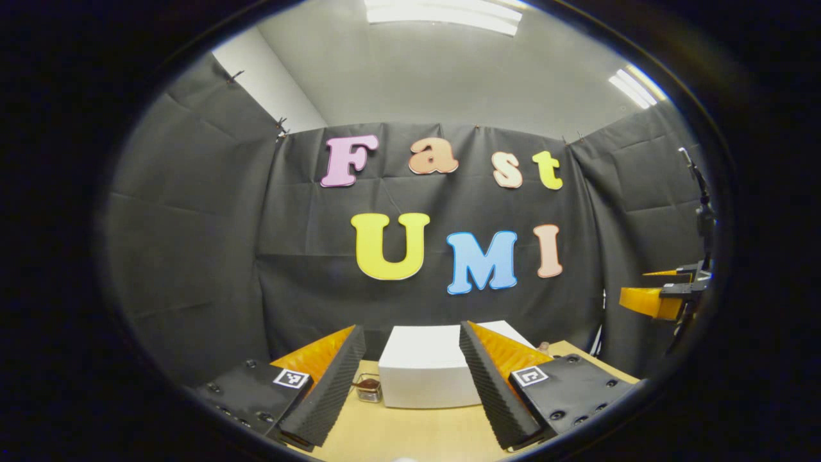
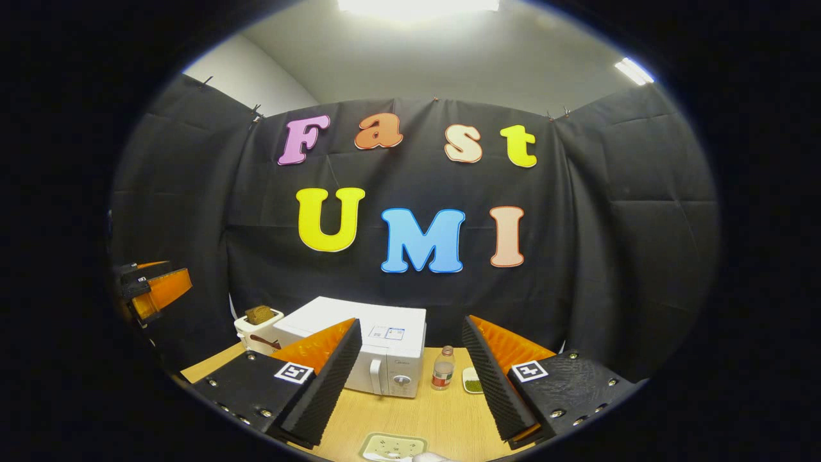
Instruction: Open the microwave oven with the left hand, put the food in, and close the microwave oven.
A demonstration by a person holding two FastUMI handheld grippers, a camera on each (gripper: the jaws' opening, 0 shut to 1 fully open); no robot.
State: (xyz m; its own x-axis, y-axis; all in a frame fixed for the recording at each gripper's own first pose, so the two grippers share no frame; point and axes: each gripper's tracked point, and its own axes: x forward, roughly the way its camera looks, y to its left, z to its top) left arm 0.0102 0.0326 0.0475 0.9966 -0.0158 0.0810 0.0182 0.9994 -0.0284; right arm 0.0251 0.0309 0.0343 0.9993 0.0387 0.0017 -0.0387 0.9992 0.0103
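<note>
Both grippers' jaws gape, holding nothing, above the wooden table (image 2: 442,417); microwave oven (image 2: 372,356) closed before the black cloth wall (image 2: 609,269).

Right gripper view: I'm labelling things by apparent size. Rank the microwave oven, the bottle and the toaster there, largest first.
1. microwave oven
2. toaster, partly hidden behind the microwave oven
3. bottle

Toaster and bottle look close in size; the toaster stands farther back, so that order is unsure.

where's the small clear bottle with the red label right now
In the right gripper view the small clear bottle with a red label stands upright on the wooden table, just right of the white microwave oven.
</note>
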